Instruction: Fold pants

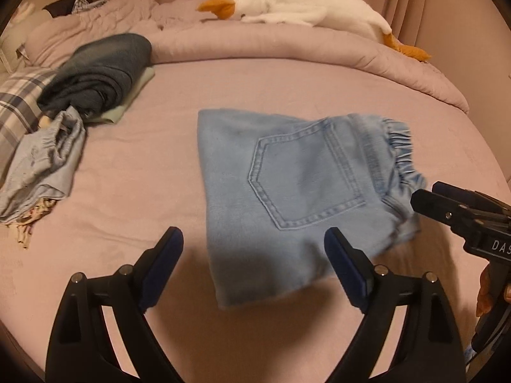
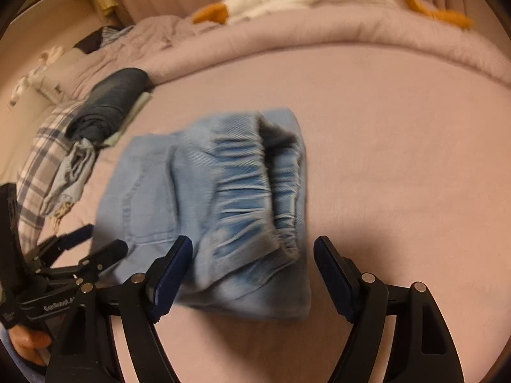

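Looking down over a mauve bedsheet, I see the light blue denim pants lying folded into a compact rectangle at its centre, back pocket up, elastic waistband toward the right. My left gripper hangs above the fold's near edge, jaws spread wide, nothing between them. My right gripper hovers at the waistband end, jaws likewise apart, pads clear of the cloth. Well to the left sit a folded dark blue garment and a crumpled pale blue garment. A white plush goose rests on the rolled comforter behind.
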A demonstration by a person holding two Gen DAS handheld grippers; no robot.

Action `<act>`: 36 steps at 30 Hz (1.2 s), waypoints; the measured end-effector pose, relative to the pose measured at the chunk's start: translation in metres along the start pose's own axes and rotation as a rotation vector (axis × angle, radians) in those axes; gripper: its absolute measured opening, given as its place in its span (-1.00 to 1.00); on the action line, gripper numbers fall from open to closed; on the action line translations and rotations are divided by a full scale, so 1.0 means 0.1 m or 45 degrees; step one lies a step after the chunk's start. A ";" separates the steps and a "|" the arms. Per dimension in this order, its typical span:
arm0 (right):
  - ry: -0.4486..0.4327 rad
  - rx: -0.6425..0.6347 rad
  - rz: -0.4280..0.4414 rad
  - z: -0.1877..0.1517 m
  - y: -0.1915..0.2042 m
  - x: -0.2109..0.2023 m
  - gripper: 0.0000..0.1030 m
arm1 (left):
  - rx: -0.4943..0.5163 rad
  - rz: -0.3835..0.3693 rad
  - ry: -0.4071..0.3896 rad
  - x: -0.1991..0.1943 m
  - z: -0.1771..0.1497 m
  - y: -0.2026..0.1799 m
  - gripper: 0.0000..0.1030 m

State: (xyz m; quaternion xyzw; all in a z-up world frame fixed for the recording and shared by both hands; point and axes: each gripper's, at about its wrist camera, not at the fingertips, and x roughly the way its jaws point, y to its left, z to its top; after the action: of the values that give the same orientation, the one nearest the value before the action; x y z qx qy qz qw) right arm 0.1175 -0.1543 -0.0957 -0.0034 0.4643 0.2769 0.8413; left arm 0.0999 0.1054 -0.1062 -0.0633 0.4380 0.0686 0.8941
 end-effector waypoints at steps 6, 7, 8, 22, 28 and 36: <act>-0.061 -0.018 0.006 -0.03 0.06 -0.30 0.52 | -0.015 0.000 -0.043 -0.35 -0.02 -0.06 1.00; -0.075 -0.034 0.012 -0.04 0.09 -0.37 0.52 | -0.014 0.010 -0.050 -0.39 -0.02 -0.07 0.98; -0.084 -0.049 0.014 -0.06 0.12 -0.42 0.52 | -0.012 0.027 -0.058 -0.46 -0.01 -0.09 0.98; -0.172 -0.171 -0.002 -0.08 0.58 -1.02 0.97 | -0.006 0.093 -0.145 -1.20 -0.10 -0.24 0.99; -0.201 -0.208 0.021 -0.15 0.70 -1.17 0.97 | 0.000 0.102 -0.162 -1.28 -0.15 -0.28 0.99; -0.190 -0.211 0.025 -0.19 0.74 -1.15 0.97 | 0.001 0.096 -0.165 -1.30 -0.16 -0.27 0.99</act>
State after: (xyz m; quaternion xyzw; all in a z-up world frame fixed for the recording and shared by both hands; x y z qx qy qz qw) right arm 0.0201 -0.1503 0.0020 -0.0478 0.3757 0.3222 0.8676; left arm 0.0137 0.0669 -0.0119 -0.0418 0.3812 0.1063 0.9174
